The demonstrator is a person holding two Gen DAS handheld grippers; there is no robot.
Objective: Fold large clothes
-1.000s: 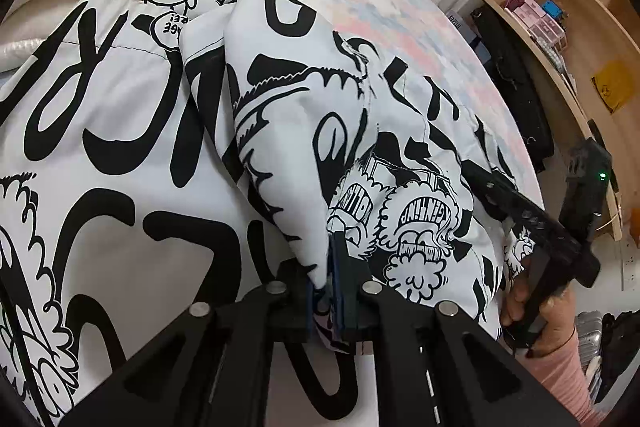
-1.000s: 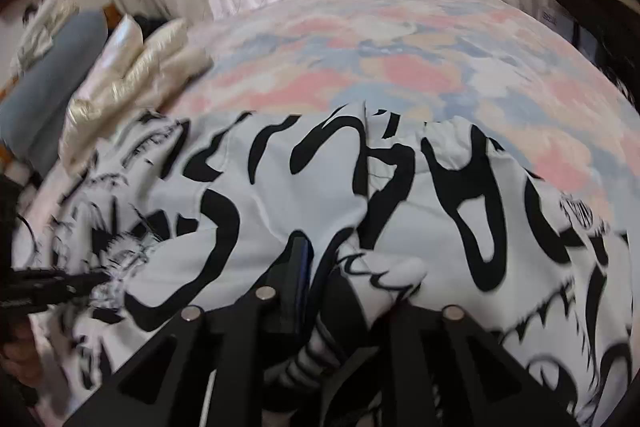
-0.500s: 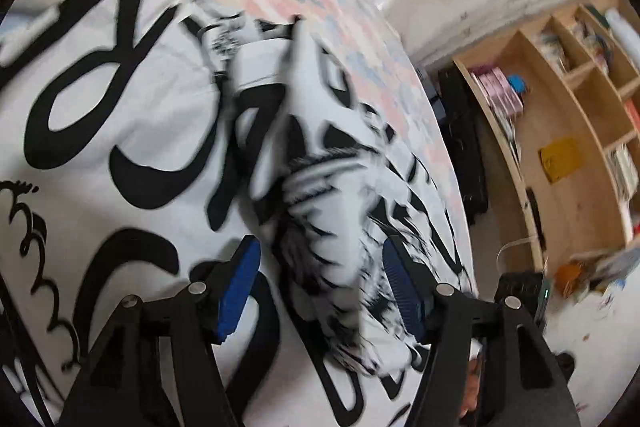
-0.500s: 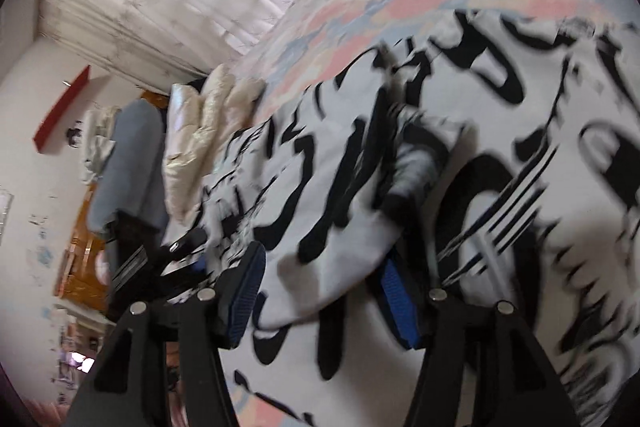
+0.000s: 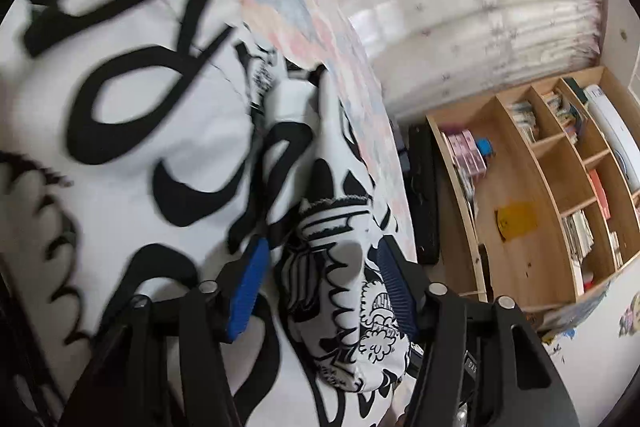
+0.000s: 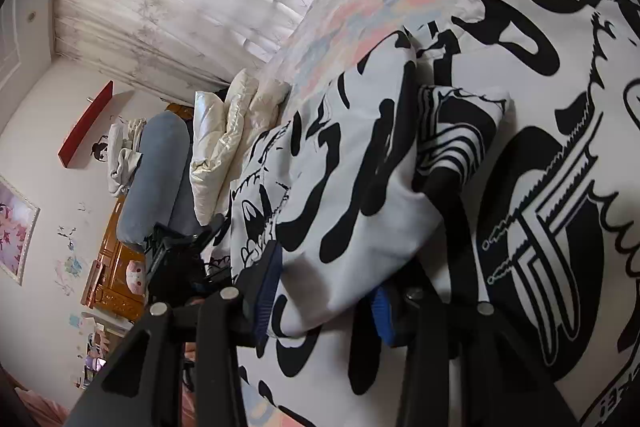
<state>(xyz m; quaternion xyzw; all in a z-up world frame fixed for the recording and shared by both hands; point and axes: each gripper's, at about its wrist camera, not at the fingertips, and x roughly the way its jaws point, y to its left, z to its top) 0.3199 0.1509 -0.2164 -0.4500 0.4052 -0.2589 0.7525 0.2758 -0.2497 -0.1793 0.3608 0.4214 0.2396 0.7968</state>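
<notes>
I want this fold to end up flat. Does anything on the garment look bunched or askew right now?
Yes. A sleeve-like flap of the black-and-white printed garment lies folded over the body as a raised, crooked ridge, not flat. The left claw straddles it, open. In the right wrist view the flap's end is crumpled.

Motion-blurred print on the garment (image 5: 120, 131), its spread cut off by both views' edges.
</notes>
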